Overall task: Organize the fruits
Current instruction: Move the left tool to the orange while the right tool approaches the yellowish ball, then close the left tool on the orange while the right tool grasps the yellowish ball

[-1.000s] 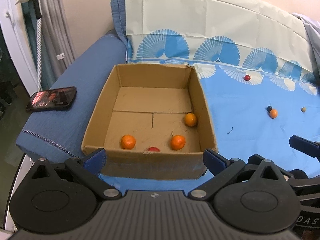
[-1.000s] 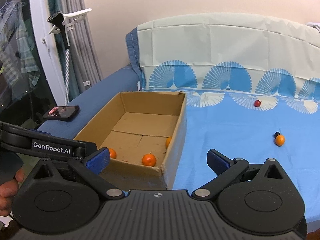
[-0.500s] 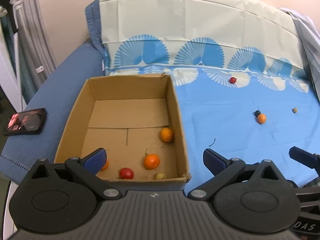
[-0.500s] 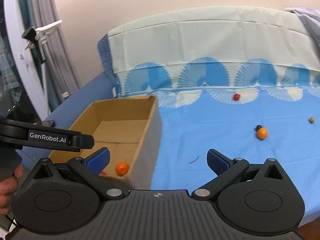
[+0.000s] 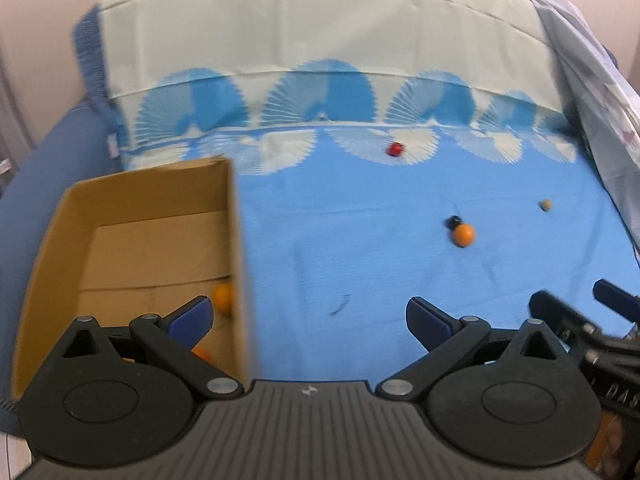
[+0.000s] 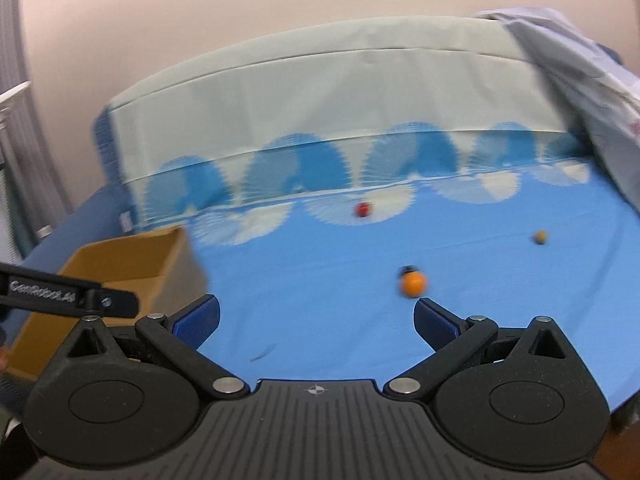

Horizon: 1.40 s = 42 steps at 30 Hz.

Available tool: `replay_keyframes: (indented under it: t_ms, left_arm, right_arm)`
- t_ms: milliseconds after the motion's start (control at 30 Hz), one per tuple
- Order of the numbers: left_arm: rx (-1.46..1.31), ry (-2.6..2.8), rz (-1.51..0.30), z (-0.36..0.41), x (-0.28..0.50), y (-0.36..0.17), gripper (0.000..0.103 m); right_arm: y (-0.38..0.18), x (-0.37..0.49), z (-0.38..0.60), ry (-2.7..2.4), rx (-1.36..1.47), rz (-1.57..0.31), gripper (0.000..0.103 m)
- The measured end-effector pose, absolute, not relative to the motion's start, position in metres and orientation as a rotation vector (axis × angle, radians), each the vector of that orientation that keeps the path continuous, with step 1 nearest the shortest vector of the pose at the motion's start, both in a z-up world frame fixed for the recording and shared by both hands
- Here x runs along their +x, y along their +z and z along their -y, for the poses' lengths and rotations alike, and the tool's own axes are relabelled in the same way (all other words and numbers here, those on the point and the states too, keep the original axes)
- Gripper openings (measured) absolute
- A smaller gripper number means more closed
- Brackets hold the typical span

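A cardboard box (image 5: 132, 200) sits at the left on the blue cloth; an orange fruit (image 5: 223, 298) shows inside it by the right wall. It also shows in the right wrist view (image 6: 116, 260). On the cloth lie an orange fruit (image 5: 463, 235) with a small dark fruit (image 5: 453, 222) touching it, a red fruit (image 5: 396, 149) farther back, and a small tan fruit (image 5: 545, 205) at the right. The same orange (image 6: 413, 283), red (image 6: 363, 209) and tan (image 6: 541, 237) fruits show in the right wrist view. My left gripper (image 5: 310, 316) is open and empty. My right gripper (image 6: 316, 320) is open and empty, just short of the orange fruit.
A pale sheet with blue fan prints (image 5: 320, 52) covers the sofa back. A grey cloth (image 5: 592, 80) hangs at the right. A small dark scrap (image 5: 340, 304) lies on the blue cloth. The right gripper's body (image 5: 580, 332) shows at the left view's right edge.
Both grippers have swung right, away from the box and toward the loose fruits on the cloth. The box has slid to the left of both views. Both stay open.
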<state>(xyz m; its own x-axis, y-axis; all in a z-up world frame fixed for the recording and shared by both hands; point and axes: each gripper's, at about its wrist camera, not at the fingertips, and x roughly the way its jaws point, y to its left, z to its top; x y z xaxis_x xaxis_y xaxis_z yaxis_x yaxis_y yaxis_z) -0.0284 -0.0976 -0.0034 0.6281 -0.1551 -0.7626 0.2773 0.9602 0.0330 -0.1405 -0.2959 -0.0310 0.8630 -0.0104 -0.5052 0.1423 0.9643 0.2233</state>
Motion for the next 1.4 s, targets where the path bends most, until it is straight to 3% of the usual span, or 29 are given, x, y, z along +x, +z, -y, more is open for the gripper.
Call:
replay_keyframes:
  t_ms: [433, 667, 1000, 1300, 1333, 1367, 1400]
  left_arm:
    - [0.131, -0.45, -0.989, 0.253, 0.075, -0.083, 0.103]
    - [0.134, -0.492, -1.062, 0.334, 0.135, -0.158, 0.103]
    - [0.163, -0.426, -1.135, 0.374, 0.182, -0.225, 0.103]
    - [0.229, -0.455, -1.097, 0.375, 0.171, -0.226, 0.103]
    - [0.202, -0.443, -1.105, 0.373, 0.172, -0.224, 0.098]
    - [0.172, -0.424, -1.105, 0.37, 0.174, -0.219, 0.082]
    - [0.143, -0.42, -1.101, 0.366, 0.175, -0.215, 0.072]
  right_arm:
    - [-0.094, -0.085, 0.478, -0.428, 0.321, -0.516, 0.102]
    - [-0.158, 0.009, 0.577, -0.512, 0.283, -0.524, 0.102]
    - [-0.252, 0.11, 0.652, -0.586, 0.357, -0.699, 0.103]
    - [-0.261, 0.117, 0.646, -0.601, 0.269, -0.653, 0.102]
    - [-0.26, 0.117, 0.646, -0.601, 0.267, -0.664, 0.092]
    - [-0.257, 0.117, 0.646, -0.605, 0.272, -0.667, 0.082]
    - [-0.253, 0.116, 0.644, -0.601, 0.274, -0.666, 0.054]
